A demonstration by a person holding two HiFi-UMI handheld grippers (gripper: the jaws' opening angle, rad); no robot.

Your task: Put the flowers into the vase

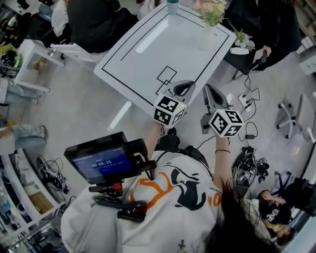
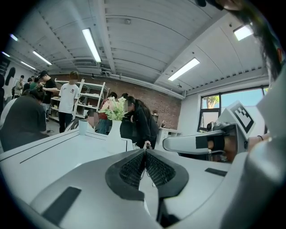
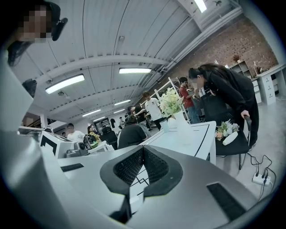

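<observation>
A white vase [image 1: 209, 35] with a bunch of flowers [image 1: 211, 10] stands at the far right of the white table [image 1: 148, 54]; the vase [image 2: 114, 135] also shows in the left gripper view and the vase [image 3: 180, 121] in the right gripper view. More flowers [image 1: 241, 39] lie on a chair beyond the table's right edge, the same flowers [image 3: 226, 130] showing in the right gripper view. My left gripper [image 1: 183, 89] hovers shut and empty over the table's near edge. My right gripper [image 1: 211, 94] is shut and empty, just off the near corner.
A teal cup [image 1: 173, 6] stands at the table's far edge. People sit and stand around the far side. Cables and a power strip [image 1: 245, 101] lie on the floor to the right, by an office chair [image 1: 291, 116]. A monitor rig [image 1: 106, 158] sits at my chest.
</observation>
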